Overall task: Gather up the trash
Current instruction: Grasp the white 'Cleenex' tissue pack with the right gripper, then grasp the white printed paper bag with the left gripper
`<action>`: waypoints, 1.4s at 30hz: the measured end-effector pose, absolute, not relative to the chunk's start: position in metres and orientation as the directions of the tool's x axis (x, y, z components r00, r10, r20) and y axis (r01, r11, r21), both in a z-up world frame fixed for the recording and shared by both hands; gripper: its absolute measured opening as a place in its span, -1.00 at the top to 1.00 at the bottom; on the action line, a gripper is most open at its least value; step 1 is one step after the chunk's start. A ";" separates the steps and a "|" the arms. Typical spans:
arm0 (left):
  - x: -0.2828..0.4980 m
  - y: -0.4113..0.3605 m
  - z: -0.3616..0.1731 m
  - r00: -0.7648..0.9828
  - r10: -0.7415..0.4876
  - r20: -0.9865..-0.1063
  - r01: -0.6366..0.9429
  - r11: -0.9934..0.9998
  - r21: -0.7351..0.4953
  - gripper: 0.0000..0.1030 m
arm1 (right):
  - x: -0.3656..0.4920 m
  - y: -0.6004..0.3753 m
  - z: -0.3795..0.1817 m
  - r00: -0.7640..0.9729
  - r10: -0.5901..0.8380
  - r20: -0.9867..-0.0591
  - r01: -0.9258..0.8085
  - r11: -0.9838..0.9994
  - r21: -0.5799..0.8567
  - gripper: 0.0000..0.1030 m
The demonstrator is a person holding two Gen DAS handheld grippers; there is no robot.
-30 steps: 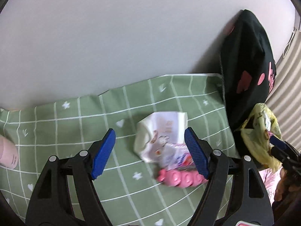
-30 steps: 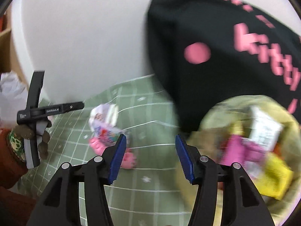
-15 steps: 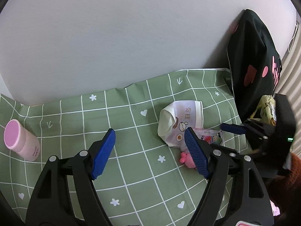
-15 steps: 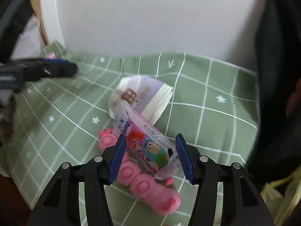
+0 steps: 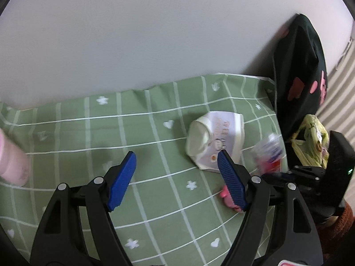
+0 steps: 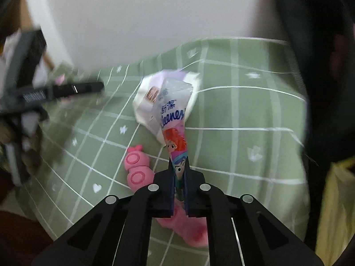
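Right tongs (image 6: 179,177) clamped tight on crinkly printed plastic tissue-pack wrapper (image 6: 175,119), lifted off green checked cloth worktop (image 6: 244,110). Left tongs (image 5: 177,177) wide apart, holding nothing, above cloth. Under wrapper: white crumpled paper packet (image 5: 215,141), pink plastic caterpillar toy (image 6: 137,170). Yellow plastic trash bag (image 5: 310,137) right, beside black fabric bag (image 5: 299,77).

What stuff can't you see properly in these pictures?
- Pink toy: right wrist view, its lower part is hidden behind the right hand-held gripper.
- Tissue wrapper: left wrist view, motion-blurred, print unreadable.
- Pink bottle: left wrist view, cut off by the left edge.
- Yellow bag: right wrist view, contents out of sight at the right edge.
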State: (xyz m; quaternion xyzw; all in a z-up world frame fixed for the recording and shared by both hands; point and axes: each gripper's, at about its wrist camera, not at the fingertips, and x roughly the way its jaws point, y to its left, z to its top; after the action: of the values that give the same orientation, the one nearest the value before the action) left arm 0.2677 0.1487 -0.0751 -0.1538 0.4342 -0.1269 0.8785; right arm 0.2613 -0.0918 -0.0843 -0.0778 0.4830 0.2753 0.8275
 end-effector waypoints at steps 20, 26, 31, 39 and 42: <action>0.318 0.084 -0.098 0.490 -0.359 -0.794 0.120 0.930 -0.346 0.58 | 0.209 -0.156 -0.065 0.452 0.325 -0.831 -0.356 0.920 0.166 0.86; 0.298 0.093 -0.085 0.545 -0.325 -0.773 0.123 0.943 -0.310 0.65 | 0.208 -0.147 -0.064 0.452 0.335 -0.827 -0.373 0.913 0.166 0.86; 0.282 0.107 -0.078 0.584 -0.292 -0.757 0.119 0.954 -0.276 0.66 | 0.212 -0.137 -0.063 0.451 0.350 -0.821 -0.393 0.904 0.169 0.86; 0.270 0.128 -0.090 0.572 -0.284 -0.769 0.102 0.955 -0.278 0.61 | 0.215 -0.119 -0.065 0.428 0.377 -0.822 -0.434 0.883 0.178 0.86; 0.270 0.132 -0.101 0.552 -0.299 -0.778 0.089 0.949 -0.302 0.17 | 0.214 -0.115 -0.065 0.419 0.378 -0.825 -0.445 0.878 0.176 0.86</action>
State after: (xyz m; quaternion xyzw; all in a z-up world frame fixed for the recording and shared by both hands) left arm 0.2699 0.1316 -0.1010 -0.1142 0.4601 -0.1112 0.8735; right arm 0.2136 -0.1153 -0.0654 -0.0349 0.4800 0.2447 0.8417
